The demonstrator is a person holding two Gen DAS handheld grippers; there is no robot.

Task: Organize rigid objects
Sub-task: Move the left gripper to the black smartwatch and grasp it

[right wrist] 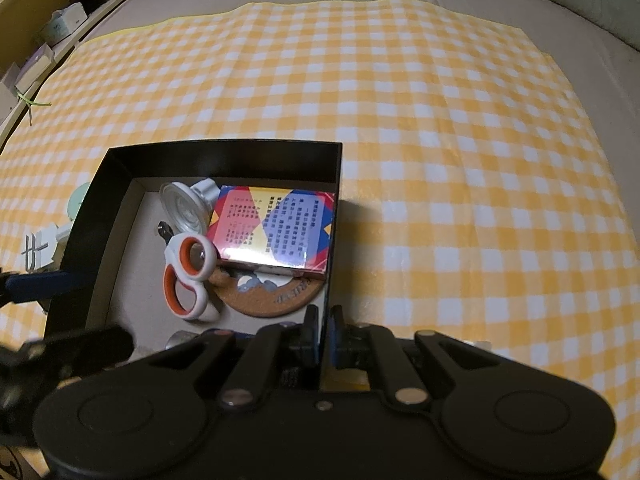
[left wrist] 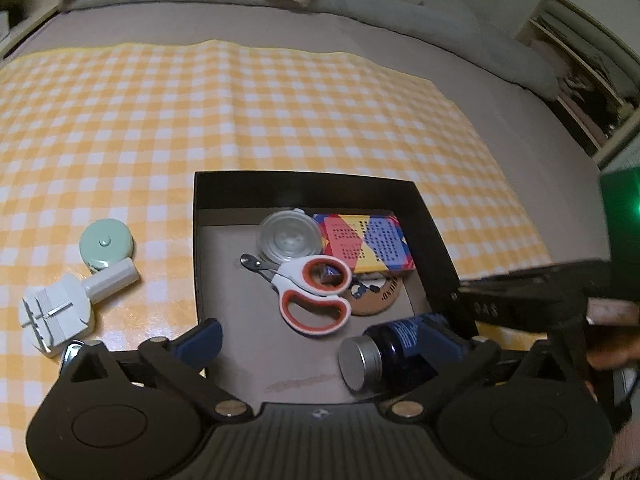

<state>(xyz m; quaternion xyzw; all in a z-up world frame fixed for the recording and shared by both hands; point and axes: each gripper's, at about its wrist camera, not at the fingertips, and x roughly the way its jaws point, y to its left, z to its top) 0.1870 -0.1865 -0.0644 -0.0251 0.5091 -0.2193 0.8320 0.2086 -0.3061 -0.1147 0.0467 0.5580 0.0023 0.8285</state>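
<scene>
Blue glass bottle [left wrist: 404, 346] lying loose between your left tongs' [left wrist: 320, 340] wide-open jaws, inside the black box [left wrist: 304, 188].

Your left tongs are gaping fully apart and gripping nothing; the bottle is resting on its side on the box floor close to the right-hand finger [left wrist: 440, 338], its silver cap [left wrist: 360, 364] facing you, near the scissors [left wrist: 312, 292]. Your right tongs [right wrist: 322, 334] are pinching shut on the box's right wall [right wrist: 334, 216]. You are leaving a mint tape measure [left wrist: 106, 242] and a white tool [left wrist: 60, 308] lying outside on the yellow checked cloth [left wrist: 280, 112].
</scene>
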